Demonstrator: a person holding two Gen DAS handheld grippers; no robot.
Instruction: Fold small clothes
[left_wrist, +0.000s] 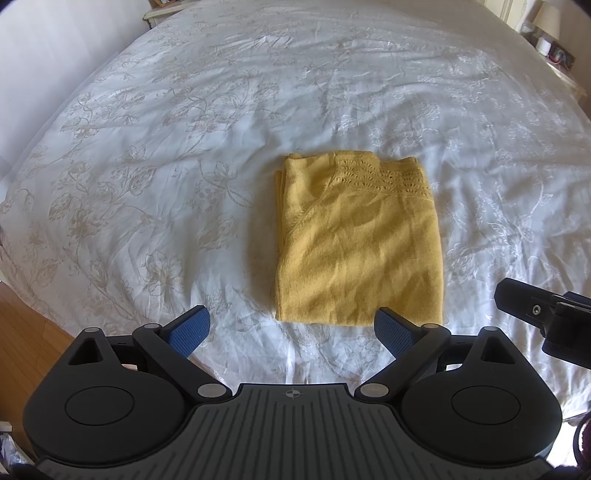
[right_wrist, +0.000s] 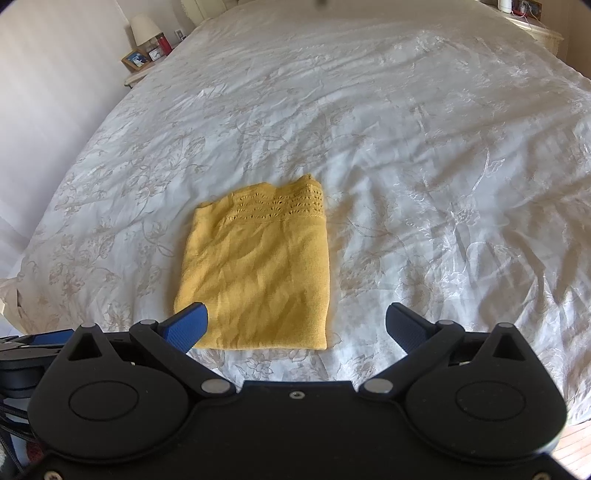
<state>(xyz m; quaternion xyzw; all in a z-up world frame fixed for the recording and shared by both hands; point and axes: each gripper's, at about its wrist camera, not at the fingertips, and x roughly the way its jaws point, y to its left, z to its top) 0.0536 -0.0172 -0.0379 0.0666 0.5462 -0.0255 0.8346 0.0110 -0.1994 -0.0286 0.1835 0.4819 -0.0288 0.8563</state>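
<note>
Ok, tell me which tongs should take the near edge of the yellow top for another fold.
Probably the left tongs: open, with the yellow top's near edge almost centred ahead. The right tongs, also open, see it off toward their left finger.

A small mustard-yellow knit top (left_wrist: 358, 240) lies folded into a neat rectangle, flat on the bed's white floral cover (left_wrist: 184, 147), its openwork lace band at the far edge, faint creases across it.
</note>
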